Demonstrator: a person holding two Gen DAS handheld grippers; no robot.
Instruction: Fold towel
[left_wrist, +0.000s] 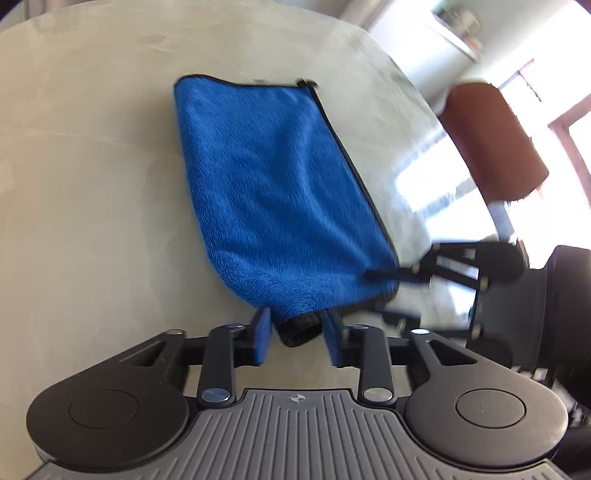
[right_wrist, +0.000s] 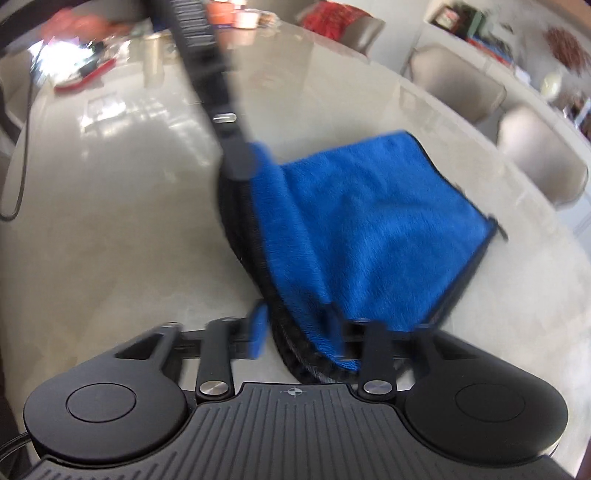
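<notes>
Here, towel (left_wrist: 273, 192): blue with a dark edge, lying on the table (left_wrist: 92, 184), far part flat, near corners raised.
Left gripper (left_wrist: 297, 334): blue pads (left_wrist: 263, 334) stand apart with a rolled corner of towel between them; whether they press it is hard to tell through the blur.
Right gripper (right_wrist: 295, 334): fingers spread, a dark-edged fold of towel draped between them, against the right finger.
Other view: in the left camera, the right gripper's fingertip meets the towel's near right corner.
Background: chairs (right_wrist: 543, 151) beside the table, clutter (right_wrist: 81, 74) at its far end.
</notes>
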